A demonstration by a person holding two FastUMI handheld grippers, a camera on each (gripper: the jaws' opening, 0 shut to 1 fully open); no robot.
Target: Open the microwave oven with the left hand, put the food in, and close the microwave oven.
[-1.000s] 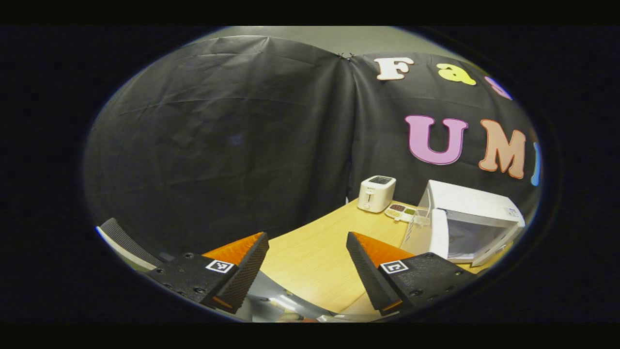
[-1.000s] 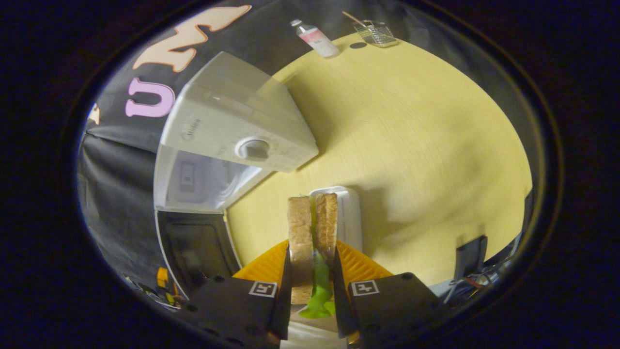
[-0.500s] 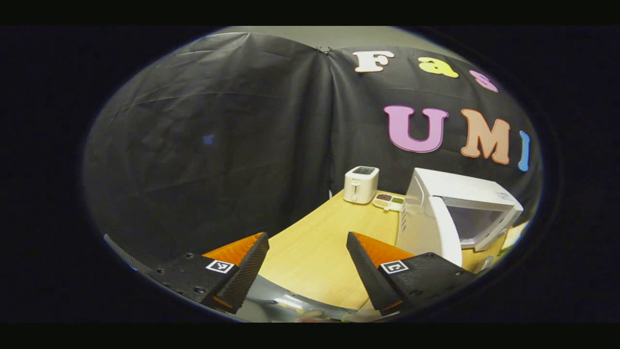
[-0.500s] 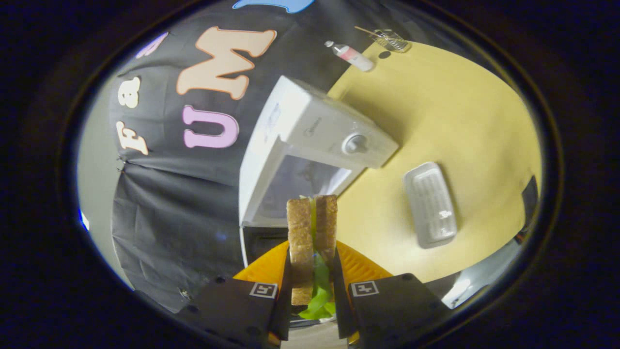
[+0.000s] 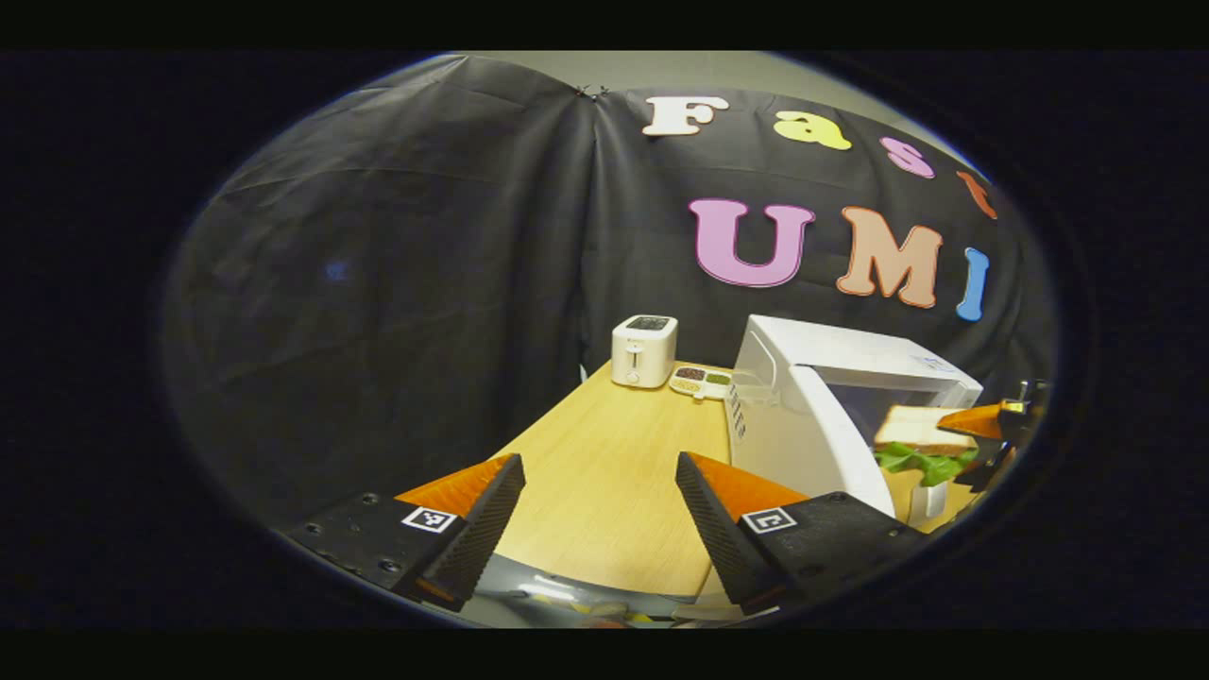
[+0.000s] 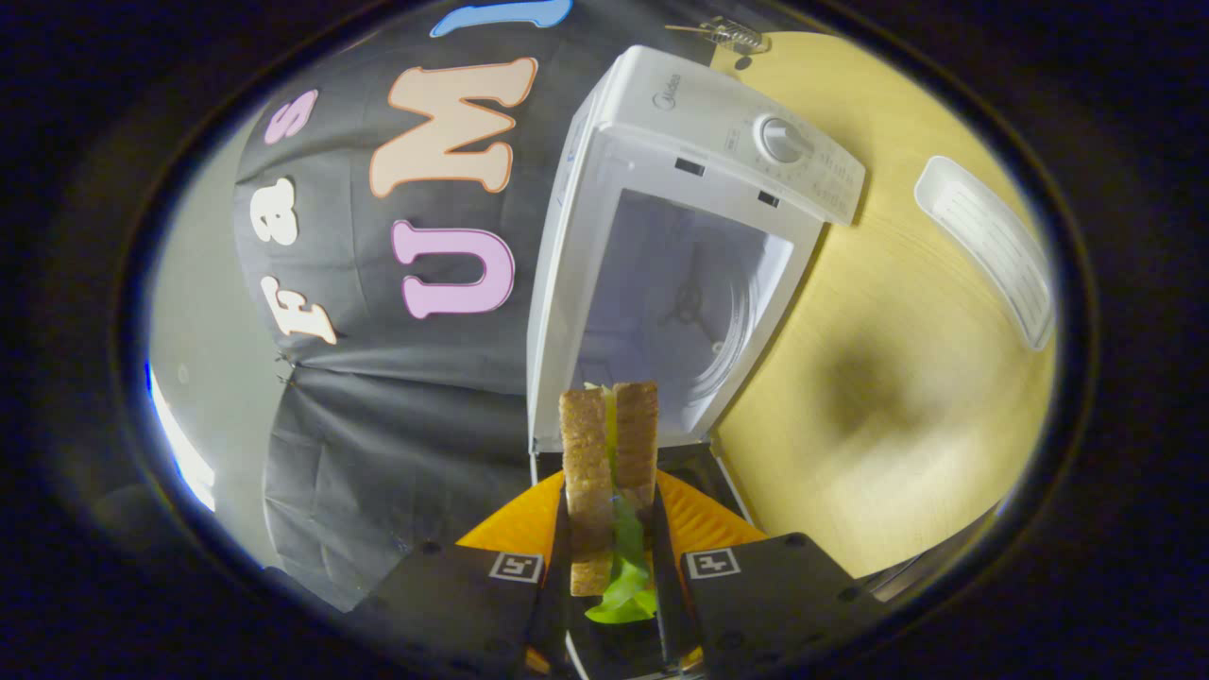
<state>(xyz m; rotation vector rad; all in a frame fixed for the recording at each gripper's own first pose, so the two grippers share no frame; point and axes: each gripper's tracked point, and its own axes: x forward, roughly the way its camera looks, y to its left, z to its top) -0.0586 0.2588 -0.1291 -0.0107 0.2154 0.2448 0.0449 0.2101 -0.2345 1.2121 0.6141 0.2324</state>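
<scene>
Right now the right gripper (image 6: 609,567) is clamped on a sandwich (image 6: 609,444), its 2 fingers pressing the 2 brown bread slices from either side with green lettuce hanging out between them. In the right gripper view the sandwich hangs just in front of the open mouth of the white microwave oven (image 6: 699,189), whose bare cavity shows a glass turntable (image 6: 704,321); the door (image 6: 652,463) is swung wide open beneath the sandwich. A brand word is printed at the top of the oven's front above a round dial (image 6: 782,140), but it is too small to read with certainty. An empty white tray (image 6: 992,246) lies on the wooden table (image 6: 897,425) well apart from the oven, toward the table's edge. In the left gripper view the left gripper (image 5: 600,515) is spread wide and holds nothing, hovering over the table's near edge. Toward the table's far edge stand a white toaster (image 5: 643,350) and a small dish of condiments (image 5: 700,380), beside the oven.
</scene>
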